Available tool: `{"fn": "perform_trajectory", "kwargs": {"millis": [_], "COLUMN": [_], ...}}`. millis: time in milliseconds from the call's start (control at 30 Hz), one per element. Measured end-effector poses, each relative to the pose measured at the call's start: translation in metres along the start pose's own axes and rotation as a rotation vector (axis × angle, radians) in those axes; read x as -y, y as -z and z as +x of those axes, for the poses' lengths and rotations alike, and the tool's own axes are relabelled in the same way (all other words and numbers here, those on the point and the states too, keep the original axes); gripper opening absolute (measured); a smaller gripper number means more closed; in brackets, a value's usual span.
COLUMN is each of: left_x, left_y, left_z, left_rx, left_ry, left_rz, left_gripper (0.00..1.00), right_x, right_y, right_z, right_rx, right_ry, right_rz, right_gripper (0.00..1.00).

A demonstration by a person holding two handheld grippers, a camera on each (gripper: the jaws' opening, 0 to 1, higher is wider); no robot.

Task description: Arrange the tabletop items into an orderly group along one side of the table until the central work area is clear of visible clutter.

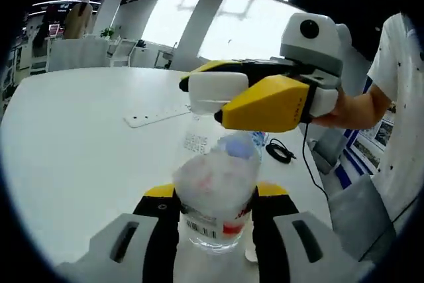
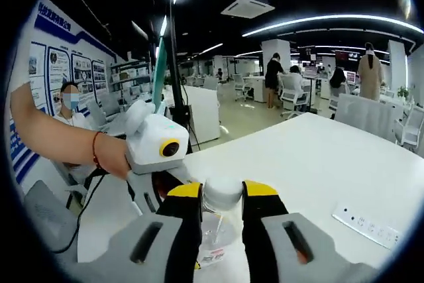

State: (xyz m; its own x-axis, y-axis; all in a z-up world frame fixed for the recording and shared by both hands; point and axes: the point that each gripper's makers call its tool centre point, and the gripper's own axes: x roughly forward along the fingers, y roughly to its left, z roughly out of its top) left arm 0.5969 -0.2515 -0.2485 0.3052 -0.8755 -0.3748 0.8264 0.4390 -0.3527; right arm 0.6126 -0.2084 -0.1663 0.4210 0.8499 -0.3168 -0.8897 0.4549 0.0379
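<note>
The white surface (image 1: 79,137) around the bottle (image 1: 215,190) looks mostly bare; a power strip (image 1: 156,116) lies beyond it. Left gripper (image 1: 215,213) jaws clamp its body, right gripper (image 2: 222,207) jaws close on its cap (image 2: 222,193). Grouping seems unfinished.

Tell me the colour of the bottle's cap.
White; the bottle's cap shows best in the right gripper view.

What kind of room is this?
Probably an open-plan office or lab: long white tables, swivel chairs, strip ceiling lights and wall posters. Both tongs grip a clear bottle.
</note>
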Motion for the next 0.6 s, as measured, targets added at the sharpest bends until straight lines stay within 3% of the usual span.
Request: {"fn": "perform_trajectory", "kwargs": {"millis": [100,267,600], "left_x": [0.001,0.003,0.004], "left_y": [-0.005,-0.013,-0.017], "left_z": [0.006,0.018,0.036], "left_rx": [-0.006,0.0,-0.018], "left_ry": [-0.002,0.005,0.03], "left_rz": [0.064,0.136,0.204], "left_gripper": [0.42,0.42,0.42], "right_x": [0.004,0.006,0.018], "right_y": [-0.003,-0.002,0.005], "right_z": [-0.007,-0.018,-0.031], "right_rx": [0.016,0.008,-0.002], "right_ry": [0.038,0.081,0.161], "right_rz": [-0.086,-0.158,-0.213], "right_gripper": [0.2,0.2,0.2]}}
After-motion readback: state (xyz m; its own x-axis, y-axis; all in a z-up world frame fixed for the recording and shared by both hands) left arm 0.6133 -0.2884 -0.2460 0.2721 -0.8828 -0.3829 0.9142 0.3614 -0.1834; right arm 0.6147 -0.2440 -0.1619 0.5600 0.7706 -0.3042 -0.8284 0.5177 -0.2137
